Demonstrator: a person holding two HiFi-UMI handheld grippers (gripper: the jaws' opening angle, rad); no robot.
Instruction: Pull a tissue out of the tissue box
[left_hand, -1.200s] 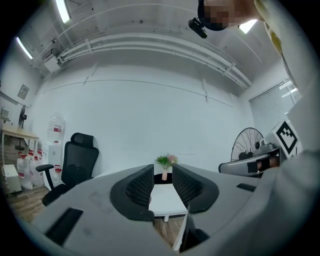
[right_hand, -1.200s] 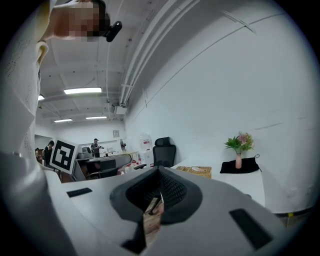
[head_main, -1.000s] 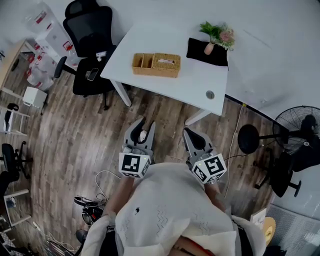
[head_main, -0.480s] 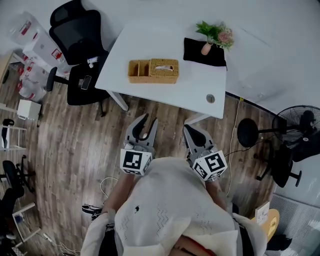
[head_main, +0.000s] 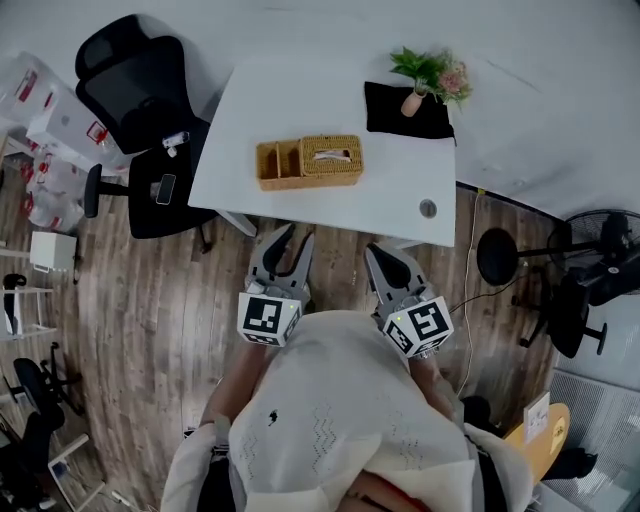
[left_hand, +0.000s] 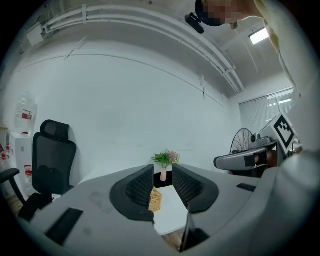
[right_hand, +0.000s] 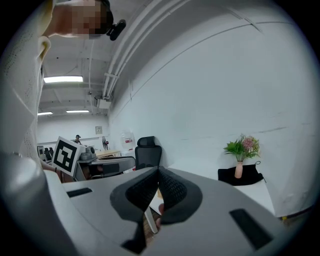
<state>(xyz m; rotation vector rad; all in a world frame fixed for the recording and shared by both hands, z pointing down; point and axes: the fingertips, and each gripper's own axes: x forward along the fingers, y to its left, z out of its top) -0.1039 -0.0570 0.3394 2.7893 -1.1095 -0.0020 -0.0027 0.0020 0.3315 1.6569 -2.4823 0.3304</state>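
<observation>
Because the tissue box sits on the desk close to its near edge, with its slot facing up, a tissue is on offer from above. It looks placed for an easy reach from where the person stands. A pale fold shows in the slot, not yet drawn out. An open wicker tray touches the box on the side toward the desk's left edge. A vase of greenery stands on a black cloth by the far right corner, well out of the way.

Both grippers hang over the floor, short of the near edge and well apart from the box, so I'd say the approach is hardly begun. The left gripper has its jaws a little apart with nothing between them; the box and vase show through the gap, so it seems aimed at them. The right gripper has its jaws closed tip to tip, holding nothing, and points off past the desk's left edge toward a chair.

As for writing, the cubes carry only black-and-white square patterns. The cartons beside the chair have red labels too small to read.
</observation>
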